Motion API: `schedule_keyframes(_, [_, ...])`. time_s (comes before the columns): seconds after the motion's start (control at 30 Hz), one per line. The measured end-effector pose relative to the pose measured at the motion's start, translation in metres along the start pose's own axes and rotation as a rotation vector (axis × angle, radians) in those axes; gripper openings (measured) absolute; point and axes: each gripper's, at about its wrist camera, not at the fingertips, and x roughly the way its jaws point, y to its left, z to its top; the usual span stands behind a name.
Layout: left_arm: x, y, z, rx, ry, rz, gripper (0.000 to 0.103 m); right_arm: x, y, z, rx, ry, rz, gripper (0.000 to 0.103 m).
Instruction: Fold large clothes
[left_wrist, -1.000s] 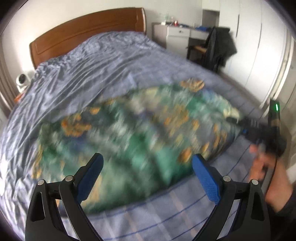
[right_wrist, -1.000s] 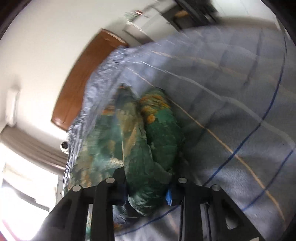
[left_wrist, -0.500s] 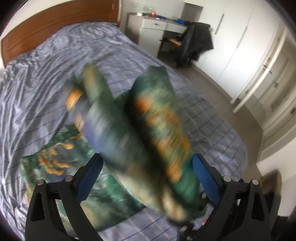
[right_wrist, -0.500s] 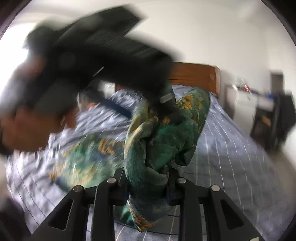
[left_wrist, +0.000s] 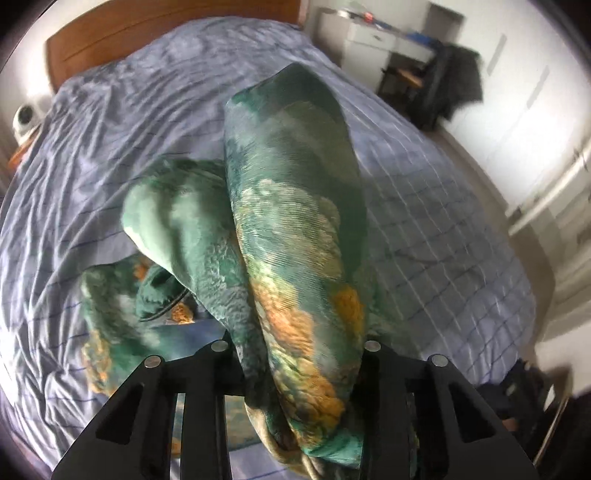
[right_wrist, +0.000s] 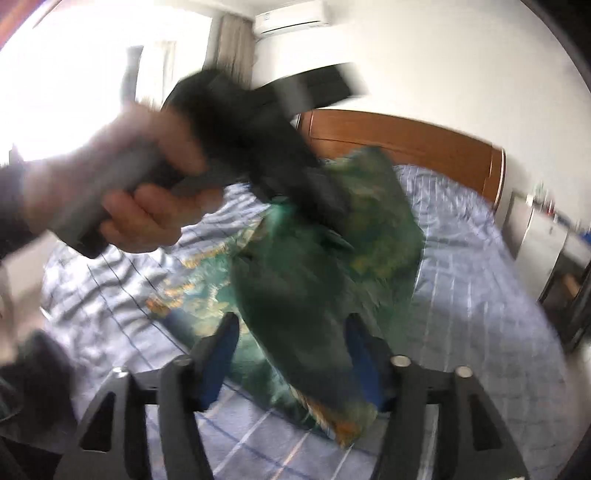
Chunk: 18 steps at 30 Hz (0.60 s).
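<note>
Left claw (left_wrist: 295, 354) is clamping a thick bunched fold of the green floral garment (left_wrist: 295, 221), fingers drawn narrow with cloth packed between them; right claw (right_wrist: 291, 354) is standing wide, blue pads (right_wrist: 221, 354) parted, with cloth hanging between them but not pinched so far as the blurred view allows. Bed (left_wrist: 110, 129), covered in a blue checked sheet, is carrying the lower part of the garment, which is lying crumpled near the foot end while the upper part is hanging lifted clear above it. Long axis is running roughly vertical from the left claw down to the sheet, and the trailing end is lying crumpled toward the left side of the bed. Left hand (right_wrist: 140, 199) is gripping its tool close in front of the right camera. Judged step: hand-over and regrasp, garment not yet spread. Next move is calling for the right claw to take a free edge or corner well apart from the left grip, then tension outward to open the cloth flat.
</note>
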Motion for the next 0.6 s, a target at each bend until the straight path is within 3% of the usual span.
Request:
schedule_keyframes(0.13, [-0.006, 0.063, -0.011, -0.077, -0.024, 0.035, 0.035, -0.003, -0.035, 0.0, 0.134, 0.03, 0.017, 0.059])
schedule_keyframes(0.2, [-0.002, 0.094, -0.023, -0.133, -0.012, 0.044, 0.035, 0.012, -0.045, 0.001, 0.155, 0.066, -0.001, 0.037])
schedule_keyframes(0.27, [0.006, 0.118, -0.037, -0.181, -0.001, 0.054, 0.035, 0.028, -0.048, 0.005, 0.165, 0.092, 0.023, 0.03])
schedule_keyframes(0.47, [0.023, 0.157, -0.07, -0.281, -0.001, 0.026, 0.04, 0.079, -0.018, 0.022, 0.127, 0.138, 0.115, 0.03])
schedule_keyframes(0.6, [0.036, 0.165, -0.085, -0.277, -0.002, 0.052, 0.045, 0.12, 0.013, 0.017, 0.08, 0.188, 0.154, 0.029])
